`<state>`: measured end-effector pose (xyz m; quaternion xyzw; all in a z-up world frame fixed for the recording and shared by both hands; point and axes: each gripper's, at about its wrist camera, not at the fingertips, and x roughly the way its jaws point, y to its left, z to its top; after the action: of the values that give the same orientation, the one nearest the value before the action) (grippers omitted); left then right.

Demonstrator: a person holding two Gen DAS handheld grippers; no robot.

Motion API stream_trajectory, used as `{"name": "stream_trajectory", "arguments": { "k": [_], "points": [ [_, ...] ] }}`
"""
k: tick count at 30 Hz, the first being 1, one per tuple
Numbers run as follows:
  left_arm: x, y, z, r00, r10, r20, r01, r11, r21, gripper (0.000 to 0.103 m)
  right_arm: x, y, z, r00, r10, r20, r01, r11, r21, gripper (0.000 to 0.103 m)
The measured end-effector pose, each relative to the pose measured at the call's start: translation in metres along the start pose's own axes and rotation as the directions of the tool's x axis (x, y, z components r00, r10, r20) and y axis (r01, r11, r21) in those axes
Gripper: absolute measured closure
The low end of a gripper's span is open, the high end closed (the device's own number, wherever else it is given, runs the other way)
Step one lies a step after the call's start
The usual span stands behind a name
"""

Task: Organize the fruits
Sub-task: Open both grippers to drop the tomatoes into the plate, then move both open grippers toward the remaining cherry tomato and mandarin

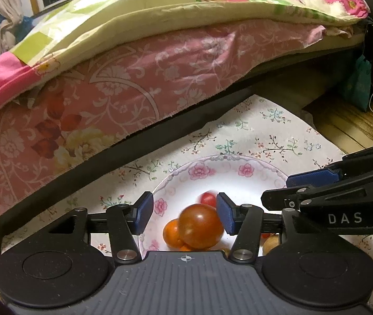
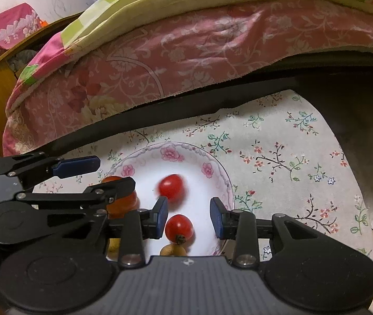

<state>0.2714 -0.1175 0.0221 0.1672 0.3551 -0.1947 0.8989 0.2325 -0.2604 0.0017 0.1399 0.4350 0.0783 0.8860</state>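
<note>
The left tool (image 1: 184, 216) is seen held wide apart over a floral-rimmed plate (image 1: 228, 176), its blue pads (image 1: 144, 211) clear of everything, nothing gripped. Between and below those pads a large orange-red tomato (image 1: 201, 225) is seen lying on the plate, with a smaller orange fruit (image 1: 172, 233) pressed against its left side. A small red cherry tomato (image 1: 208, 198) is caught blurred just beyond them, nearer the plate's middle. A pale brownish fruit (image 1: 270, 245) is glimpsed behind the tool's right linkage; what kind it is cannot be told.

From the right wrist view, the right tool (image 2: 189, 218) is likewise spread wide, nothing clamped. A red cherry tomato with a dried stem (image 2: 179, 227) is framed between its pads, closer to the left pad (image 2: 161, 215), resting on the plate (image 2: 212, 168). A second cherry tomato (image 2: 171, 187) is smeared with blur further in on the white surface. A tan round fruit (image 2: 173, 250) is seen just below the stemmed tomato, at the plate's near edge.

The plate is set on a bench covered by a floral tablecloth (image 2: 291, 157), and a bed with a pink patterned sheet (image 1: 134, 78) and a yellow-green quilt (image 1: 147, 8) is seen behind it
</note>
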Motion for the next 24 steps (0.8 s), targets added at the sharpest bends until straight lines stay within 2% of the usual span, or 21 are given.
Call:
{"name": "stream_trajectory", "arguments": {
  "k": [14,24],
  "points": [
    [-0.027,-0.005,0.000,1.000,0.014,0.022,-0.014,1.000,0.006,0.041,-0.021,0.006,-0.004,1.000,0.017,0.017,-0.017,1.000,-0.004,0.067],
    [-0.059,-0.009,-0.027,1.000,0.005,0.003,-0.005,1.000,0.000,0.041,-0.044,0.025,-0.023,1.000,0.025,0.010,-0.024,0.999,-0.034,0.067]
  ]
}}
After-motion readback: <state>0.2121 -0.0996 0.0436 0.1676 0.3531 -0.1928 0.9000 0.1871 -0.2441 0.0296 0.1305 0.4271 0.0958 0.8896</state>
